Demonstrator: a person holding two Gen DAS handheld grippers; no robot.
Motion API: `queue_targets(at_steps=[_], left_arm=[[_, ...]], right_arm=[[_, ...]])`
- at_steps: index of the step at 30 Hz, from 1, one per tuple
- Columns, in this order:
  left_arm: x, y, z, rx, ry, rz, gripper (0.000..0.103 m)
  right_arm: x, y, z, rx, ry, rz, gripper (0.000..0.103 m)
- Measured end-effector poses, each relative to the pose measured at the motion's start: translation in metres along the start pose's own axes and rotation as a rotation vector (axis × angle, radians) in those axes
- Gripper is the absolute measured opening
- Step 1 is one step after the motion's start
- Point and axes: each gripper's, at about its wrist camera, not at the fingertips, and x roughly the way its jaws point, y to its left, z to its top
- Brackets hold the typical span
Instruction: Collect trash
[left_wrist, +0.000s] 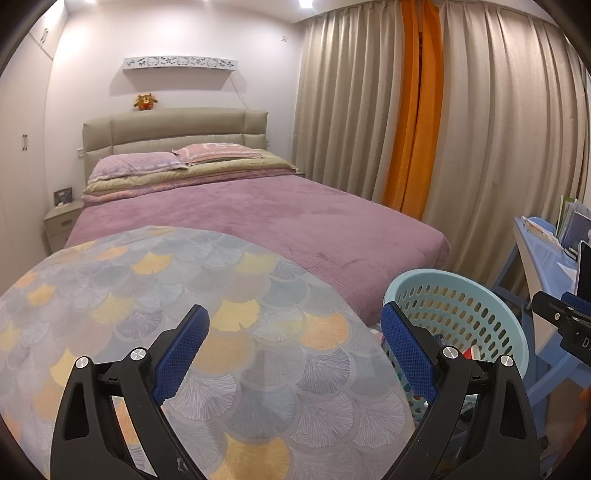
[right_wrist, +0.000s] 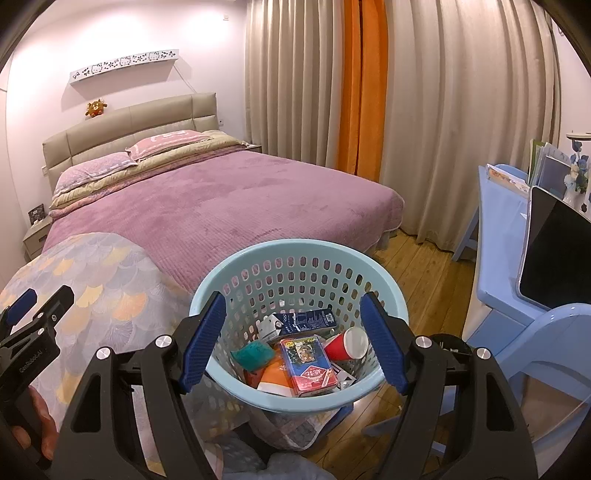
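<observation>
Bedroom scene with both grippers held over the foot of a bed. The left gripper (left_wrist: 295, 354) is shown with its 2 blue-padded fingers (left_wrist: 181, 350) spread wide and nothing between them; beneath it lies a scallop-patterned quilt (left_wrist: 221, 332) in grey, yellow and orange. At 3 o'clock of this gripper, the rim of a light-blue perforated basket (left_wrist: 491, 314) is seen just beside the right-hand finger.

The right gripper (right_wrist: 293, 341) is likewise spread, its fingers (right_wrist: 203, 343) standing to either side of the basket (right_wrist: 295, 251) with no pad pressed on anything. The collected trash is seen inside the basket: a red paper cup (right_wrist: 345, 345) at 3 o'clock, a dark-blue carton (right_wrist: 303, 321) at 12 o'clock, a red-and-blue packet (right_wrist: 310, 365) at the centre, a teal sponge-like piece (right_wrist: 253, 354) at 9 o'clock, and an orange-and-white wrapper (right_wrist: 275, 380) at 7 o'clock.

The purple bedspread (right_wrist: 207, 199) extends toward 11 o'clock, ending at 2 pillows and a beige padded headboard (right_wrist: 129, 125). Beige curtains with an orange panel (right_wrist: 364, 85) are hung at 1 o'clock. A blue desk (right_wrist: 498, 229) carrying a dark tablet (right_wrist: 557, 254) is placed at 3 o'clock, on a wooden floor (right_wrist: 424, 273).
</observation>
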Motion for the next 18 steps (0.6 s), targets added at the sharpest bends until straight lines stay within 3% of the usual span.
queue_targets(at_steps=[18], left_arm=[[-0.025,-0.009,0.011,0.065,-0.054,0.016,0.091]], right_arm=[[0.007,0.002,0.0,0.005,0.012,0.028,0.071]])
